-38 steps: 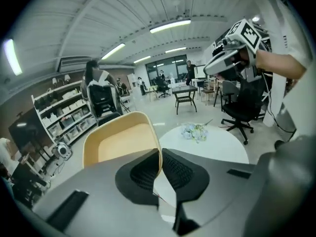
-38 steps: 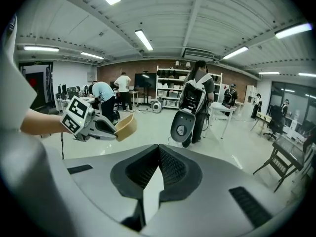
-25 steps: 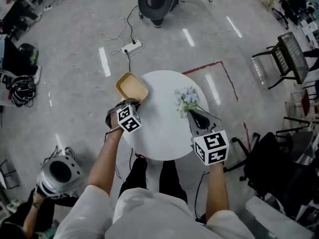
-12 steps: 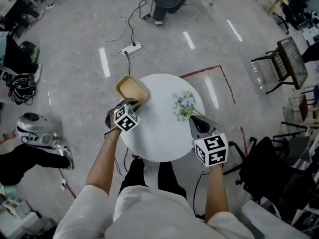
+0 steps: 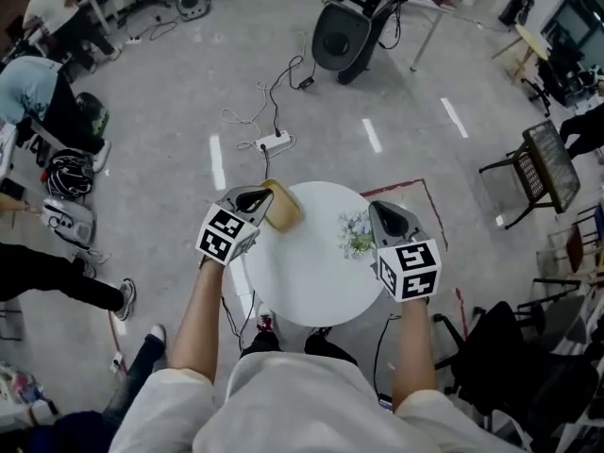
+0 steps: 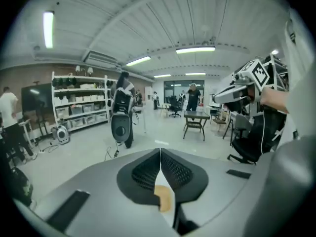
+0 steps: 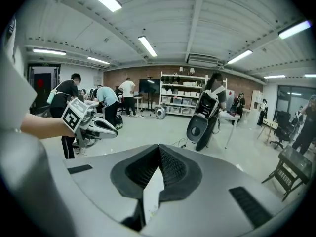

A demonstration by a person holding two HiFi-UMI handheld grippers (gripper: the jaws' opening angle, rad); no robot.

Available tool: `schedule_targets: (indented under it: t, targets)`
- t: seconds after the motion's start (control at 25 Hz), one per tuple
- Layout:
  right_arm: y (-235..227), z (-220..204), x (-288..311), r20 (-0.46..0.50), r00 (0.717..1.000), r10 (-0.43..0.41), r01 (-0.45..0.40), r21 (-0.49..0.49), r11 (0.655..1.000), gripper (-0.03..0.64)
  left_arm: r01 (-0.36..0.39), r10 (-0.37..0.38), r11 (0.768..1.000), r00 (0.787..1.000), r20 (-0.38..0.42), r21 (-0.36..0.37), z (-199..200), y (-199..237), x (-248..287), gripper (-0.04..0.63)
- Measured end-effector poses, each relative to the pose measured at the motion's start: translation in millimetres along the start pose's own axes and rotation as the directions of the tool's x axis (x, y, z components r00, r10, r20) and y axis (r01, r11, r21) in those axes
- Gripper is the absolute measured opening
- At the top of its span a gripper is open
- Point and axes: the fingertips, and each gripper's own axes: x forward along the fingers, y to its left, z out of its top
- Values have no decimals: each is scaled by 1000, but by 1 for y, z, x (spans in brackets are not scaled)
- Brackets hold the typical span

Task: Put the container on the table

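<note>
The tan container [image 5: 282, 206] sits at the far left edge of the round white table [image 5: 307, 281], tilted as far as I can tell. My left gripper [image 5: 253, 198] hangs just left of it, jaws shut with nothing between the tips. In the left gripper view, a bit of the tan container [image 6: 164, 197] shows through the slit below the closed left gripper [image 6: 160, 153]. My right gripper [image 5: 385, 217] is shut and empty, close to the right of a small bunch of pale flowers [image 5: 357, 234]. The right gripper [image 7: 159, 149] looks out level over the room.
A white power strip [image 5: 276, 142] with cables lies on the floor beyond the table. A black rolling machine [image 5: 344, 26] stands farther back. A black chair [image 5: 538, 163] is at the right and red floor tape [image 5: 427, 194] runs near the table. People and gear crowd the left.
Both grippers have risen and moved farther out over the table, and the head view has tipped up. The container now shows right beside the left gripper's tip.
</note>
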Motion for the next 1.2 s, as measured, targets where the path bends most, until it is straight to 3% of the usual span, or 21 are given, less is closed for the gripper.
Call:
schedule_targets:
  t: [0.24,0.68,0.92,1.2]
  targets:
    - [10,68,-17,133,991,12,-1,-78,997,14,-156,148,987,973,176,33,76,12,-78,21]
    - [36,163,-56,320,945,71,-10,-188,982,14,-319,258,942,889,378,106,169,7,-178,21]
    - [43,186,-68,366,927,88,-2,-228,974,12,-364,280,923,858,431,124,192,4,-199,21]
    - [45,189,-64,360,928,101,-10,-246,969,12,-387,302,913,855,422,130,195,8,-201,20]
